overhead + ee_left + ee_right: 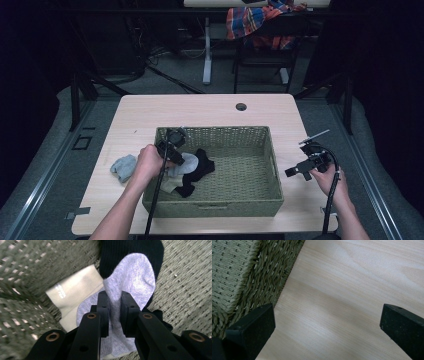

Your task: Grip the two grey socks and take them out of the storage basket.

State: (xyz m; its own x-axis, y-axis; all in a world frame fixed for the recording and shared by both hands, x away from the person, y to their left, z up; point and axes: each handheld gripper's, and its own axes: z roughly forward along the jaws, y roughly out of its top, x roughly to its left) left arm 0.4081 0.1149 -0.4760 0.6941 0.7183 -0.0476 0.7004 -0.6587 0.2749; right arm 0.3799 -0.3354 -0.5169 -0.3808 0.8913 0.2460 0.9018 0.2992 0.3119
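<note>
Left claw (115, 301) was clamped on a fold of the grey sock (135, 277) inside the basket (220, 135), its pads pinching the cloth. That sock lay over a cream sock (72, 293) and a black sock (120, 252) near the basket's left wall. Right claw (327, 325) hung with jaws wide apart over the bare worktop (352, 290) beside the basket, holding nothing. One blue-grey sock (123, 167) sat on the worktop left of the basket. By my reading, three socks were in and one was left outside.
</note>
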